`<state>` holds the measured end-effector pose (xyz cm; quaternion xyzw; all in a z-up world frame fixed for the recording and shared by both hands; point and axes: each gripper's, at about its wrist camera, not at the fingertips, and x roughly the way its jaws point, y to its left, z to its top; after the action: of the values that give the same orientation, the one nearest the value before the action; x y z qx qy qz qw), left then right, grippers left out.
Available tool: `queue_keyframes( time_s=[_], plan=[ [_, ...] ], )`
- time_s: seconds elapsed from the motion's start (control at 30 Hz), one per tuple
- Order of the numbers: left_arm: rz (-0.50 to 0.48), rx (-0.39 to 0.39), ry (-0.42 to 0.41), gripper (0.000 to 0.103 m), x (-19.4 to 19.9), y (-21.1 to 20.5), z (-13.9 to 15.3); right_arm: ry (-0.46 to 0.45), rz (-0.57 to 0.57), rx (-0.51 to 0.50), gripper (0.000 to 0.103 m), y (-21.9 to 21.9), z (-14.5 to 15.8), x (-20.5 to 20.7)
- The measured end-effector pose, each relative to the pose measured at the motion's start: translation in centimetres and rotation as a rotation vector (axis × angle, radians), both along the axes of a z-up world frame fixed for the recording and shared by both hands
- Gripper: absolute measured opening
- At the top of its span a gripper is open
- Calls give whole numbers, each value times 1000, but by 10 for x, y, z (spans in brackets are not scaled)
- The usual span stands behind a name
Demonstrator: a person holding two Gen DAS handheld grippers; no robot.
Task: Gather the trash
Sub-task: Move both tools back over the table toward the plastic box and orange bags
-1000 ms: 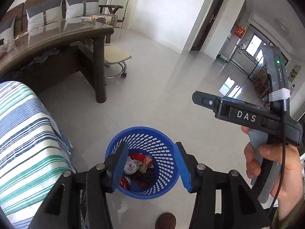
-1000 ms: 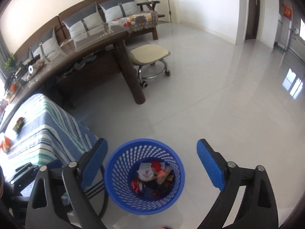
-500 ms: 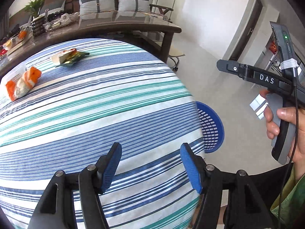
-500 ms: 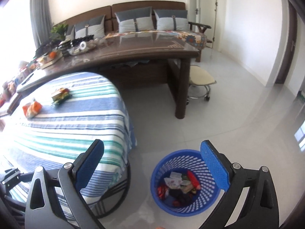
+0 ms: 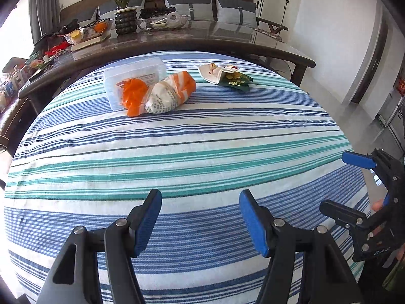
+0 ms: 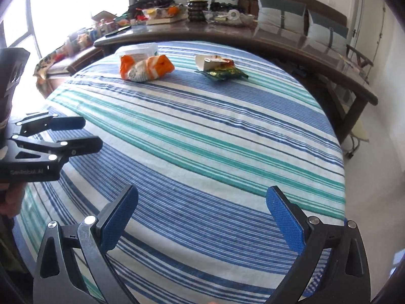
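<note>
An orange and white crumpled wrapper (image 5: 162, 93) (image 6: 145, 68) lies at the far side of the striped table (image 5: 197, 157) (image 6: 202, 139). A green snack packet with a white wrapper (image 5: 227, 76) (image 6: 220, 68) lies to its right. My left gripper (image 5: 200, 220) is open and empty over the near table edge; it also shows at the left of the right wrist view (image 6: 76, 134). My right gripper (image 6: 202, 215) is open and empty over the near edge; it also shows at the right of the left wrist view (image 5: 354, 177).
A clear plastic box (image 5: 134, 78) stands behind the orange wrapper. A long brown desk (image 5: 202, 43) with a potted plant (image 5: 124, 12) and clutter runs behind the table. A sofa with grey cushions (image 5: 202, 5) lines the wall. Tiled floor lies to the right (image 6: 367, 177).
Both grippers have swung up and left from the blue trash basket on the floor to face the striped table. The basket has left both views. Both stay open and empty.
</note>
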<state>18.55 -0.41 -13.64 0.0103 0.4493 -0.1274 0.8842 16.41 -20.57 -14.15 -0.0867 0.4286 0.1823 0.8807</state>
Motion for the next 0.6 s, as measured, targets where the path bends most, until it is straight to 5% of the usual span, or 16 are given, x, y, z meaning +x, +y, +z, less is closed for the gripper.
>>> queue_keyframes(
  time_s=[0.37, 0.47, 0.6],
  plan=[
    [87, -128, 0, 65, 102, 56, -6, 32, 6, -26, 101, 4, -13, 7],
    [6, -155, -22, 65, 107, 37, -5, 38, 5, -17, 101, 2, -13, 6],
    [-249, -295, -2, 65, 97, 2, 0, 28, 2, -29, 101, 2, -11, 6]
  ],
)
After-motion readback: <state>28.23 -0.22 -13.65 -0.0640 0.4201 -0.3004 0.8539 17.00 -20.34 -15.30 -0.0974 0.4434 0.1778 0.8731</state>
